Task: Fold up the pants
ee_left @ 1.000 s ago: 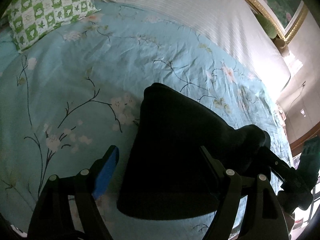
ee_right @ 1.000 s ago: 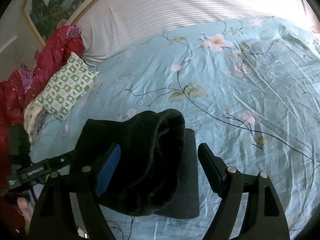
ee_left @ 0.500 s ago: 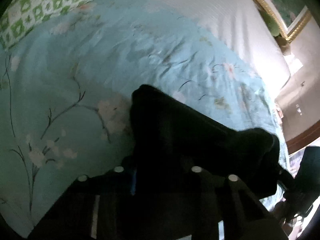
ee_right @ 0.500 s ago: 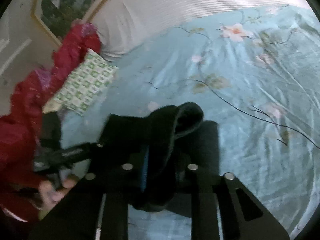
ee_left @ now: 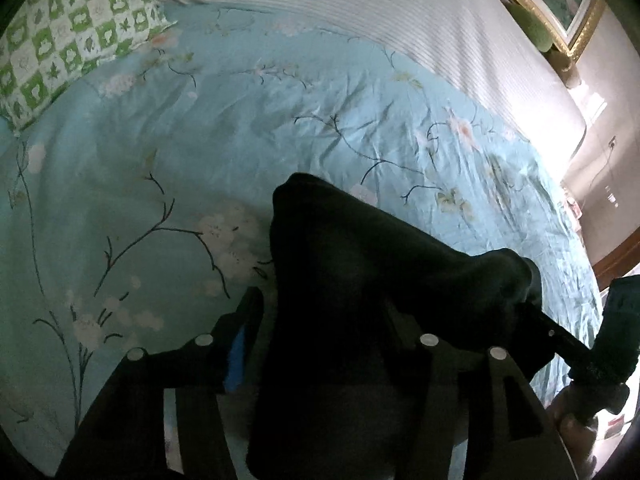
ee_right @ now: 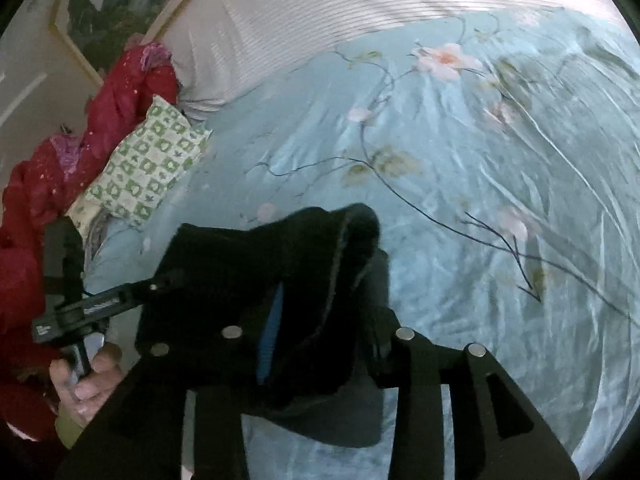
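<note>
Black pants lie as a folded bundle on the light blue floral bedspread. My left gripper has its fingers part open around the near edge of the pants, and dark cloth fills the gap. My right gripper has its fingers around the thick waistband end of the pants; cloth fills the gap there too. The right gripper shows at the right of the left wrist view. The left gripper shows at the left of the right wrist view.
A green checked pillow lies at the far left of the bed, also in the right wrist view. A red garment is piled beside it. A white striped sheet covers the head of the bed. A gold-framed picture hangs behind.
Both grippers closed in on the pants half a second ago and now stand wider apart again. The pants bundle sits a little higher and nearer in both views.
</note>
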